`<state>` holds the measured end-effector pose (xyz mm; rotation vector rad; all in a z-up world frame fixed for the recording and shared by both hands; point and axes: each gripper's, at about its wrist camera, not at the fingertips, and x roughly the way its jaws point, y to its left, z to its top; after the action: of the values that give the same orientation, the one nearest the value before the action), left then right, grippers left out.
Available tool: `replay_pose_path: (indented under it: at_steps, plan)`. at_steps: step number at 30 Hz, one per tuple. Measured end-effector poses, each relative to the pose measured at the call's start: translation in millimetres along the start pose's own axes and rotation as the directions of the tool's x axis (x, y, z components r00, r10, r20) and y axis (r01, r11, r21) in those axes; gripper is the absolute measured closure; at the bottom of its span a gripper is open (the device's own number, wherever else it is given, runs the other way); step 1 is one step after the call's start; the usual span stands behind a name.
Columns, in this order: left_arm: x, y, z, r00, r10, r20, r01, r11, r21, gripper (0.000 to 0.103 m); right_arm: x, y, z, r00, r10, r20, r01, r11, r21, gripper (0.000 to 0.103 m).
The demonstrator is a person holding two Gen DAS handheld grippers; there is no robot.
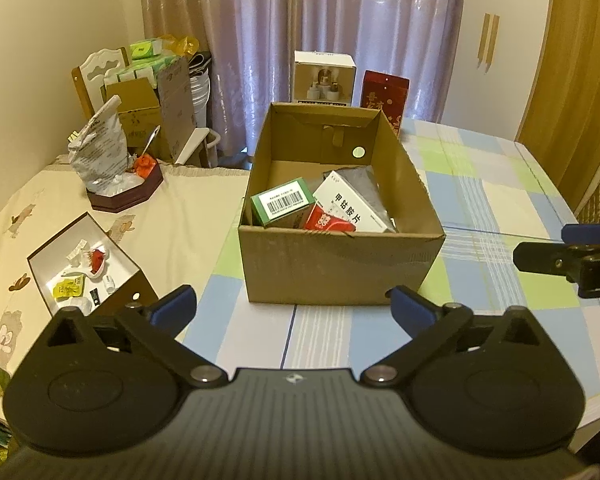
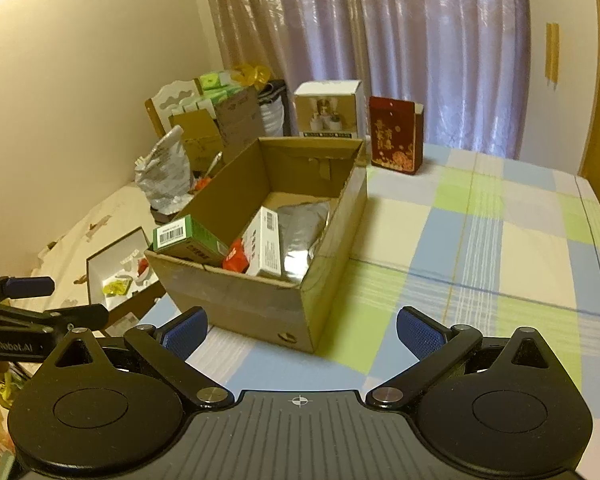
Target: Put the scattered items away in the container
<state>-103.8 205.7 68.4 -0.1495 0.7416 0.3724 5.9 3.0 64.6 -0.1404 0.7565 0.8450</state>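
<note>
Standing at frame centre on the checked cloth (image 1: 480, 200), one cardboard box (image 1: 336, 264) is seen holding four items: a green carton (image 1: 282, 200), a white carton (image 1: 350, 208), a red packet (image 1: 324, 220) and a silver pouch (image 1: 364, 184). Both the left gripper (image 1: 292, 304) and right gripper (image 2: 302, 328) are held spread wide and empty before it.

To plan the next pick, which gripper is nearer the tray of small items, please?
Left. The left gripper is beside the tray; the right gripper is farther right.
</note>
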Motion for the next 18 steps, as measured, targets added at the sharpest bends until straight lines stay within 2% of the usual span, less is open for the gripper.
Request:
replay_pose_path:
  at_steps: [5,11,18]
  plan:
    - [-4.5,-5.1,-2.3,1.0,0.001,0.002,-0.001,1.0,0.0,0.001,-5.1,11.3,-5.4,0.999,-0.02,-0.033,0.02,1.0,0.008,0.0]
    - [-14.3,-10.6,-5.1,0.999,-0.036,0.0,0.036,0.999,-0.023,0.001,-12.7,18.1,-9.2,0.997,-0.061,-0.037,0.061,0.998,0.01,0.0]
    - [-22.9,-15.1,-6.1,1.0,0.0,-0.011,0.0,1.0,-0.027,0.001,-20.6,20.3,-16.3,0.996,-0.081,-0.042,0.081,0.997,0.0,0.0]
